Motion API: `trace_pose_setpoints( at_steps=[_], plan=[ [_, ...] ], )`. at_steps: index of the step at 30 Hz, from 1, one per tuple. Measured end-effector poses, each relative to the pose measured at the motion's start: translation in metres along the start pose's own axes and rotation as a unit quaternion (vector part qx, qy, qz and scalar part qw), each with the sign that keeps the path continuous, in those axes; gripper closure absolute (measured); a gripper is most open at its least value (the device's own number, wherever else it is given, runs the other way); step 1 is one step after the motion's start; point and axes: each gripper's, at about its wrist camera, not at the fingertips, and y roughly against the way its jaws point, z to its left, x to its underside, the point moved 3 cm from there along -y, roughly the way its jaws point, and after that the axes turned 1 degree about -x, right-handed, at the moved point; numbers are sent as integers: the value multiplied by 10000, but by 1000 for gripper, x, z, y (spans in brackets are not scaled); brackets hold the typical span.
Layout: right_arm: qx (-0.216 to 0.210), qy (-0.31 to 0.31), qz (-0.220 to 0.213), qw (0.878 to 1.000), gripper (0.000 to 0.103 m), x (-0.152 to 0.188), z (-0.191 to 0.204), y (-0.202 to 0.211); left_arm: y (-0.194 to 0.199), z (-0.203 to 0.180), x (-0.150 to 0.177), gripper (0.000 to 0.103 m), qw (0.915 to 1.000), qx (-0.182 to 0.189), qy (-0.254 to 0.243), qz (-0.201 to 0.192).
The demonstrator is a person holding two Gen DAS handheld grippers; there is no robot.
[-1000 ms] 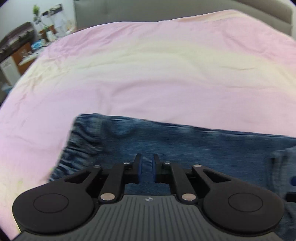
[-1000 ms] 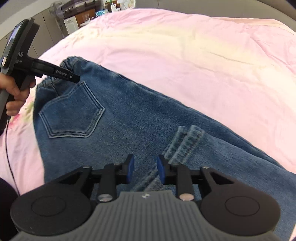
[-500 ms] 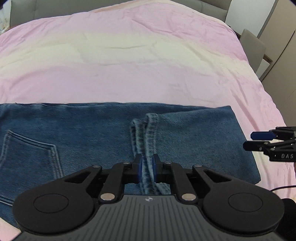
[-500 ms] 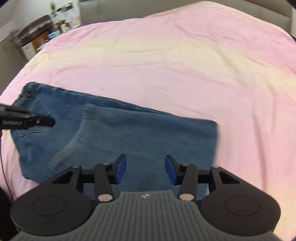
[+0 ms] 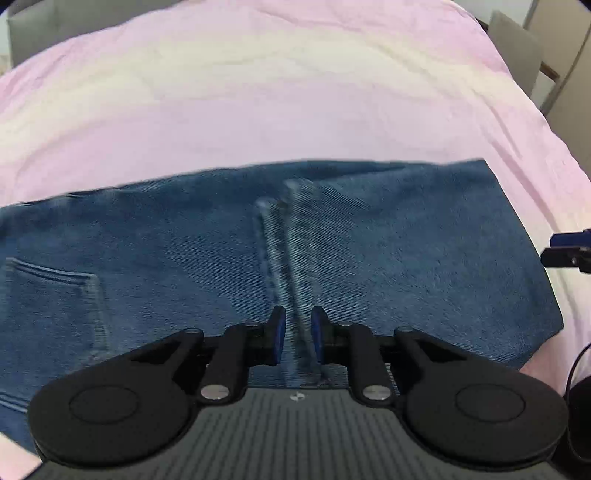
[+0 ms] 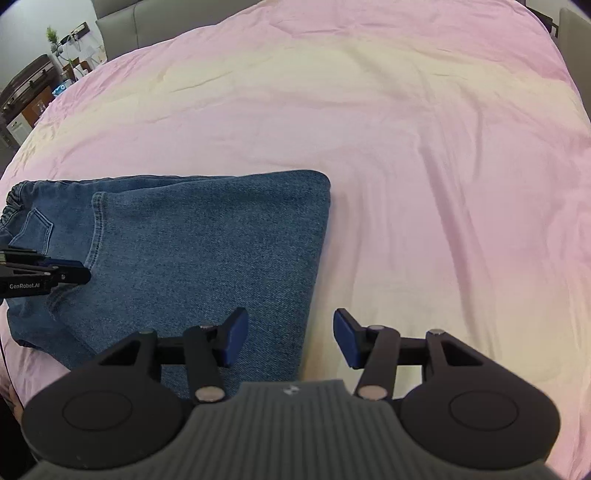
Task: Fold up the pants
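Setting: pink bedspread point(image 6: 406, 147) covered the bed, with a grey headboard point(image 6: 147, 22) at the far edge and shelves far left.
Pants: the blue jeans point(image 6: 207, 251) lay near the camera, left of centre on the spread, doubled over, hems point(image 5: 291, 236) resting across the seat beside a back pocket point(image 5: 51, 306).
Left gripper point(image 5: 297, 339): its jaws had just been opening, now narrowly apart around the hem seam, pads seemingly off the cloth.
Right gripper point(image 6: 287, 338): its jaws had widened and stood half open, empty, over the fold's right edge.
Change: a second earlier both tongs carried the leg ends over; now the cloth lay released.
Meaning: this fold looked finished; another halving probably remained.
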Motion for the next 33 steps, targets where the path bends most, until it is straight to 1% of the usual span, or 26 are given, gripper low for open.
trace_pose_setpoints(
  at_steps=[2, 4, 7, 11, 12, 16, 17, 20, 23, 24, 26, 28, 30, 33],
  plan=[
    [-69, 213, -53, 9997, 55, -5, 12, 1, 12, 22, 0, 76, 9997, -153, 162, -44],
    [-201, 442, -60, 9988, 55, -9, 25, 0, 24, 53, 3, 71, 9984, -319, 463, -37],
    [-336, 734, -48, 9967, 55, -14, 46, -7, 43, 102, 9, 63, 9938, -614, 925, -96],
    [-489, 1168, -6, 9920, 55, -18, 71, -17, 65, 159, 17, 50, 9835, -1087, 1433, -216],
    [-549, 1315, -8, 9898, 55, -19, 81, -19, 71, 172, 20, 49, 9806, -1169, 1558, -235],
    [-719, 1840, -29, 9803, 55, -25, 111, -27, 88, 219, 36, 38, 9682, -1374, 2070, -282],
    [-770, 1967, -29, 9774, 55, -25, 118, -29, 92, 230, 41, 35, 9649, -1385, 2212, -299],
    [-891, 2379, -4, 9672, 55, -30, 138, -38, 96, 255, 53, 29, 9544, -1364, 2636, -332],
    [-981, 2848, 48, 9536, 55, -32, 158, -48, 97, 276, 70, 26, 9430, -1192, 3084, -383],
    [-1011, 3038, 73, 9473, 55, -33, 165, -51, 95, 280, 74, 26, 9389, -1139, 3222, -412],
    [-1044, 3378, 112, 9353, 55, -35, 179, -59, 91, 289, 82, 25, 9285, -1032, 3531, -511],
    [-1068, 3608, 185, 9263, 55, -37, 189, -67, 84, 298, 89, 24, 9174, -902, 3832, -586],
    [-1046, 3794, 275, 9189, 55, -39, 198, -76, 78, 306, 94, 24, 9056, -792, 4109, -699],
    [-991, 4003, 420, 9100, 55, -42, 208, -90, 68, 316, 99, 20, 8920, -608, 4403, -826]
  ],
)
